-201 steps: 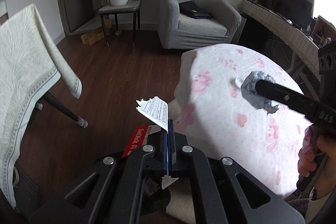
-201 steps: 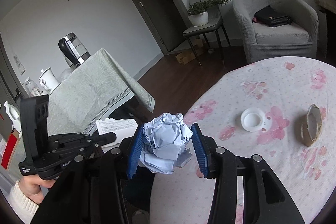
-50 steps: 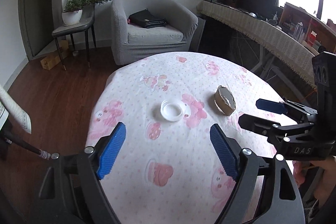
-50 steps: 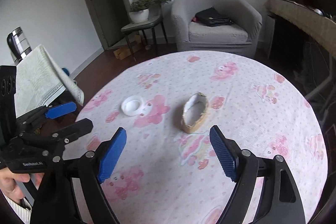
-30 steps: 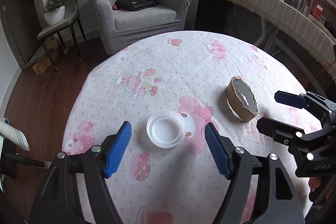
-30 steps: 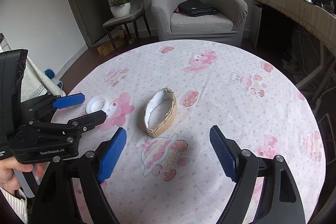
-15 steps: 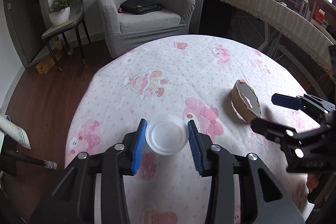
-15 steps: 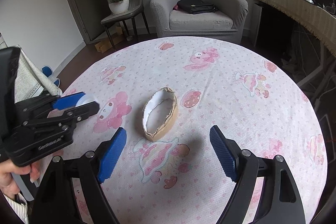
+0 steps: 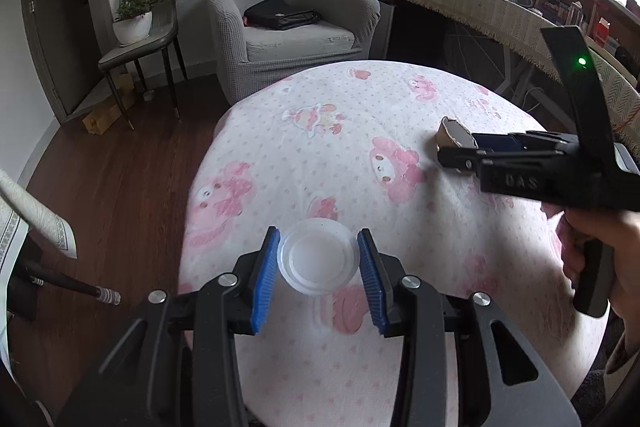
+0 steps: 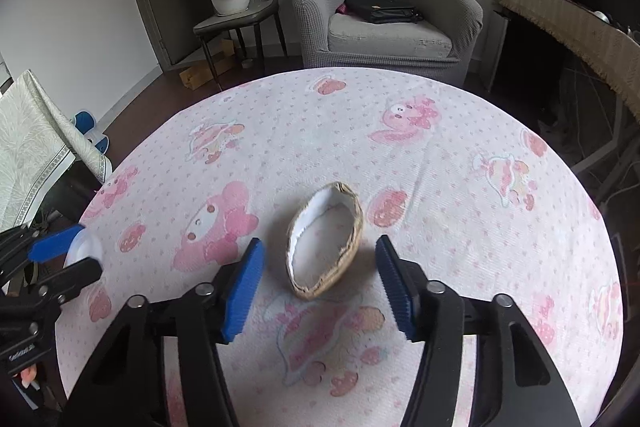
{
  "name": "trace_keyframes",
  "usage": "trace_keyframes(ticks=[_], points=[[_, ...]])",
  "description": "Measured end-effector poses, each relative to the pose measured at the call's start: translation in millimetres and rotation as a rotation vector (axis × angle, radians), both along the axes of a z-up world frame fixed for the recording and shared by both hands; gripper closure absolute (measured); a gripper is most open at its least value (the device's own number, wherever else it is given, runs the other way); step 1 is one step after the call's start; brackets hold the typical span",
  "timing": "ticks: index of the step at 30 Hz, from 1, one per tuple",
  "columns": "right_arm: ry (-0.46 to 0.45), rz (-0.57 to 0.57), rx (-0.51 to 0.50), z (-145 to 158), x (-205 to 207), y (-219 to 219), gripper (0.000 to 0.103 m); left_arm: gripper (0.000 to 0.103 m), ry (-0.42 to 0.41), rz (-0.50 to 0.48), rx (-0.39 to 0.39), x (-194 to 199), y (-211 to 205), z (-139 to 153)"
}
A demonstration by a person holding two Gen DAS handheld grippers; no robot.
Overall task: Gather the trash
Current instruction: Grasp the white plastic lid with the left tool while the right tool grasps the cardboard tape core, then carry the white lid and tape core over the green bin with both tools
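Two grippers working over the counter [image 10: 460,115]

The left gripper [image 9: 318,269] is clasping the white plastic lid [image 9: 318,263], lifted over the counter's edge — the right gripper [image 10: 318,283], jaws just closing, is straddling the torn cardboard ring [image 10: 325,247] without pressing it

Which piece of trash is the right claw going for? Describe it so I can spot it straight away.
Look at the round table with the pink cartoon tablecloth. Near its middle, between the blue pads of the right claw, whose jaws have just been closing but do not touch it yet, lies a squashed brown cardboard ring with a white inside. The only other trash, a white plastic lid, is round, flat and gripped by the left claw.
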State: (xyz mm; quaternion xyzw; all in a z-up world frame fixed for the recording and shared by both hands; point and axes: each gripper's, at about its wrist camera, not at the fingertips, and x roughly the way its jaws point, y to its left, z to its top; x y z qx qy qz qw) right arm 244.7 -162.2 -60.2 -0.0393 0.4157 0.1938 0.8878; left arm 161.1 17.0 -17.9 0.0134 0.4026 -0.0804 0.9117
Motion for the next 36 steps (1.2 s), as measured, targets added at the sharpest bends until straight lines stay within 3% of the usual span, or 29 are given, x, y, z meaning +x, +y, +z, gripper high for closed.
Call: trace_keyframes(ticks=[3, 7, 24, 31, 36], points=[[0.001, 0.004, -0.008, 1.0, 2.1, 7.8, 0.068, 0.061, 0.002, 0.026, -0.01, -10.4, 12.4, 0.4], [-0.006, 0.036, -0.016, 2.3, -0.7, 25.6, 0.071, 0.061, 0.005, 0.068, -0.021, -25.7, 31.0, -1.6], [0.009, 0.238, 0.127, 38.3, -53.4, 101.8, 0.071, 0.061, 0.014, 0.247, -0.013, -102.2, 114.7, -7.4], [0.004, 0.338, 0.139, 49.0, -81.1, 155.0, 0.071, 0.061, 0.033, 0.296, -0.021, -129.9, 148.8, -30.6], [0.01, 0.433, 0.097, 42.3, -107.6, 201.9, 0.071, 0.061, 0.103, 0.306, -0.034, -139.9, 169.8, -63.7]])
